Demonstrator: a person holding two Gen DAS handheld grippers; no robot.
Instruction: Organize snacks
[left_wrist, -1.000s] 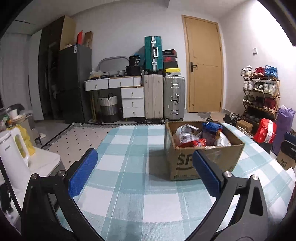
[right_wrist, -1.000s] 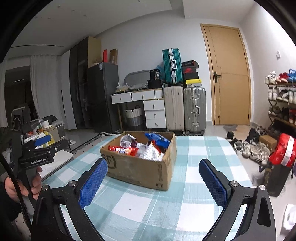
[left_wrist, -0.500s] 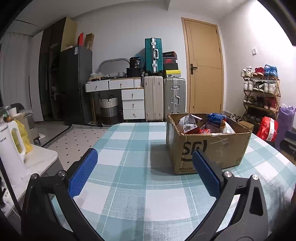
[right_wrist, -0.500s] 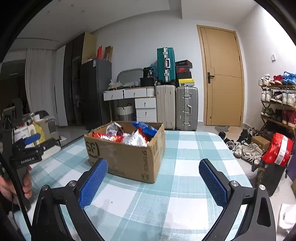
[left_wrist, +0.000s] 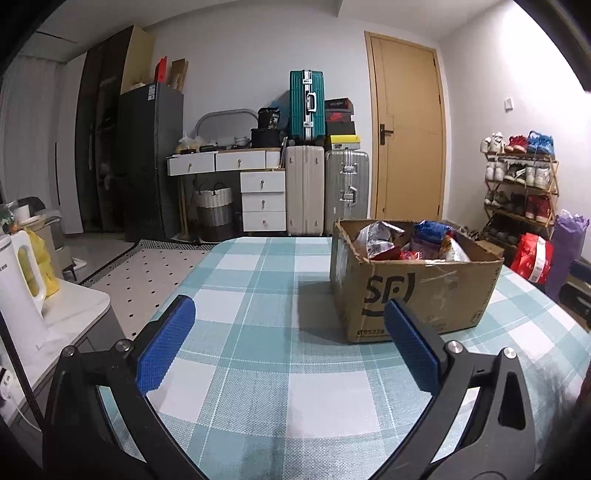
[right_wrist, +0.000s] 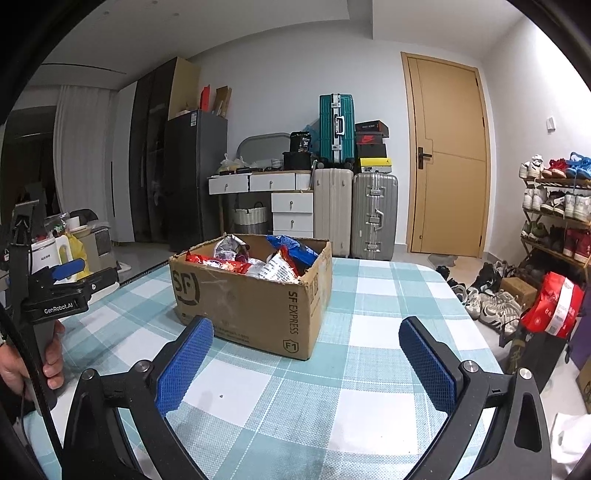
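An open brown cardboard box (right_wrist: 251, 295) crammed with crinkly snack packets (right_wrist: 273, 258) sits on the table's teal-and-white checked cloth (right_wrist: 332, 402). The left gripper (left_wrist: 291, 339) and right gripper (right_wrist: 306, 354) both hover over the cloth near it, blue-padded fingers spread wide, holding nothing.

1. Snack bags (right_wrist: 258, 258) sat in cardboard box (right_wrist: 251, 306) on table (right_wrist: 388, 295).
2. Suitcases (right_wrist: 354, 214) stood behind table, w/ door (right_wrist: 448, 158) to their right (shoe rack (right_wrist: 554, 221) further right).
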